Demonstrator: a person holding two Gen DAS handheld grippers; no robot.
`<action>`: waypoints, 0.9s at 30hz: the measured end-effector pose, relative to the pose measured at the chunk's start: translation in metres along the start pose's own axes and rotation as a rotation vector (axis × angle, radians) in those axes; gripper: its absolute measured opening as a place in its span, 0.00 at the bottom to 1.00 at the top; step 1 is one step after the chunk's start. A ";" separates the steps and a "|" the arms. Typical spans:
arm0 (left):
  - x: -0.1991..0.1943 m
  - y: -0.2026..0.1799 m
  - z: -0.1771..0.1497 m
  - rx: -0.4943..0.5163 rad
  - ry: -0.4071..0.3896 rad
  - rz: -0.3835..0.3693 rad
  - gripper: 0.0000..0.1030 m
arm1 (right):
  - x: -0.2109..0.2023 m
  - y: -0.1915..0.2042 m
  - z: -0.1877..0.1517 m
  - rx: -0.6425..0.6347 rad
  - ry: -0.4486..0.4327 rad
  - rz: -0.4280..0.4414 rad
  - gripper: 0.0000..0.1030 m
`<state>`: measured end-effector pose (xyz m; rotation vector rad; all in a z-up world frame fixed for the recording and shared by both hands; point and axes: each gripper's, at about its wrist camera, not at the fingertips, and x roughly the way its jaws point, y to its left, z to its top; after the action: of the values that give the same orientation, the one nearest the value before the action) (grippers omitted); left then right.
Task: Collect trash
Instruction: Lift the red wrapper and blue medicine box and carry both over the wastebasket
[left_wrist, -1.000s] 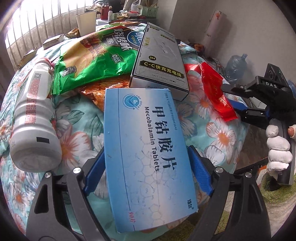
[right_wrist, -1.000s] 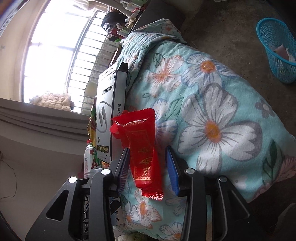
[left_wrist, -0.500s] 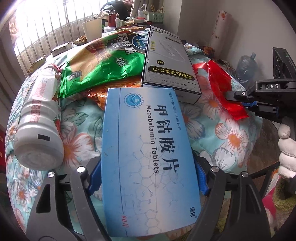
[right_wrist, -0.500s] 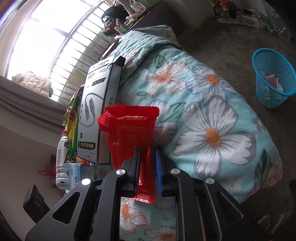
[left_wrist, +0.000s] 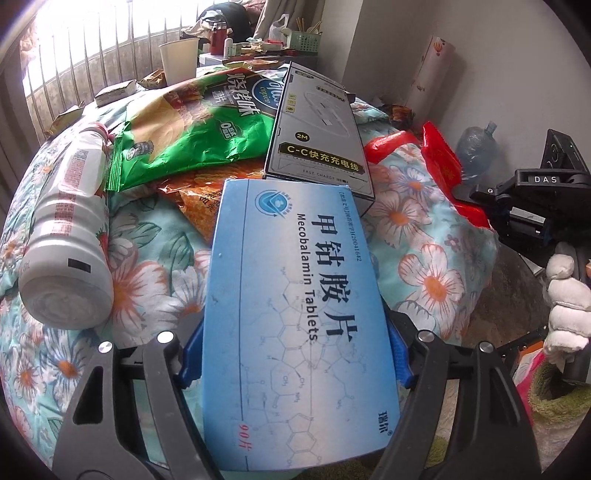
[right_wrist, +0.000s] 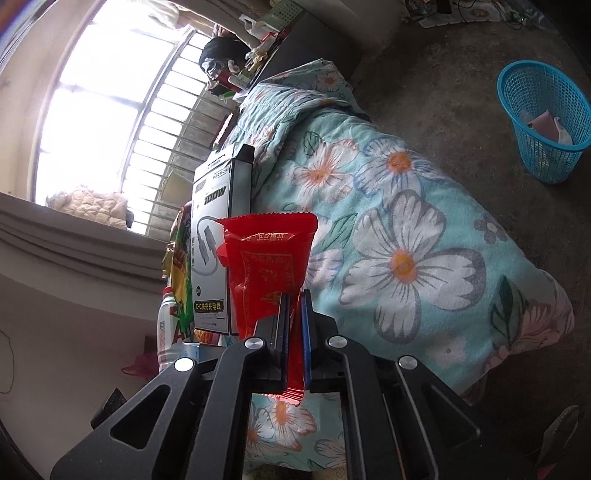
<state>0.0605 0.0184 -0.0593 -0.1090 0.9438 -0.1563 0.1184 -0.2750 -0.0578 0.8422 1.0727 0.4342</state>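
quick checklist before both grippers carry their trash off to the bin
1. Right gripper jaws shut on red wrapper: ok.
2. Left gripper jaws against the sides of the blue tablet box: ok, though firmness of grip cannot tell.
3. Wrapper clear of the grey cable box: cannot tell, they overlap in view.
4. Blue basket in sight on the floor, with room inside: ok.
5. White bottle and green chip bag lie uncollected: not ok.

right gripper (right_wrist: 293, 332) clamped on red wrapper (right_wrist: 269, 266)
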 end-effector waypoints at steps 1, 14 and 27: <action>-0.003 -0.003 0.000 0.013 -0.008 -0.006 0.69 | -0.006 -0.001 -0.001 0.008 -0.015 0.009 0.06; -0.057 -0.004 0.007 0.029 -0.127 -0.105 0.69 | -0.067 0.010 -0.026 -0.017 -0.180 0.009 0.06; -0.057 -0.068 0.058 0.130 -0.154 -0.282 0.69 | -0.135 0.001 -0.047 -0.082 -0.395 -0.193 0.06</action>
<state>0.0684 -0.0366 0.0311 -0.1317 0.7595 -0.4626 0.0174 -0.3476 0.0120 0.7069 0.7546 0.1389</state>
